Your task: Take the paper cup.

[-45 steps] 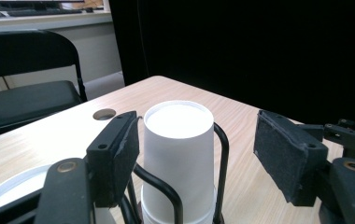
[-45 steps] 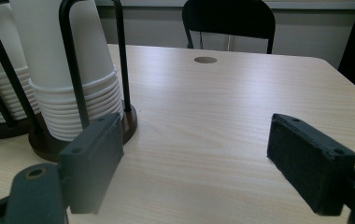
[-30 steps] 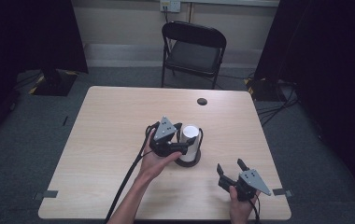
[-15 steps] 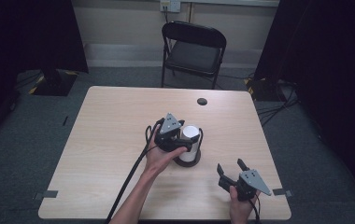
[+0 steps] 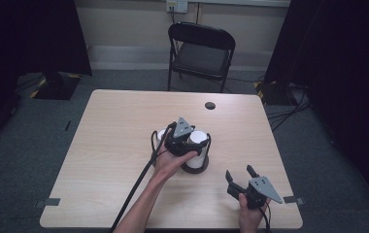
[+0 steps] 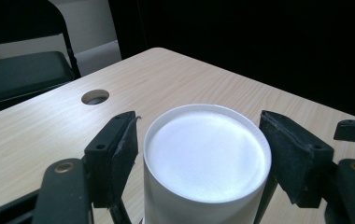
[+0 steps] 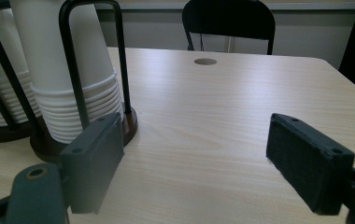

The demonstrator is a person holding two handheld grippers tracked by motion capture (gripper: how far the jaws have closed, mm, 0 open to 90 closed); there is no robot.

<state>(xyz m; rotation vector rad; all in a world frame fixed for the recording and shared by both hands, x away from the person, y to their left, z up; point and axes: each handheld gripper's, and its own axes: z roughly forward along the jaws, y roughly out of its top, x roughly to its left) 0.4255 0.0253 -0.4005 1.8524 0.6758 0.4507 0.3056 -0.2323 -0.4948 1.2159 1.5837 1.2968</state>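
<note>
Pale wood-grain covers the table (image 5: 114, 145), which stands on grey carpet with a black folding chair (image 5: 201, 53) behind its far edge and a round cable hole (image 5: 210, 105) near that edge. Right of the table's centre stands a stack of white paper cups (image 5: 198, 145), upside down, in a black wire cup holder (image 7: 94, 60) on a dark round base; a second stack (image 5: 163, 136) stands just to its left. The left gripper (image 5: 186, 141) sits over the top cup of the first stack. In the left gripper view its jaws flank that cup's upturned bottom (image 6: 206, 151), one on each side, very near the rim; whether they touch it I cannot tell. The right gripper (image 5: 241, 177) is held near the table's front right corner, well apart from the cups, jaws spread wide with nothing between them; bare tabletop lies between the jaws in the right gripper view.
</note>
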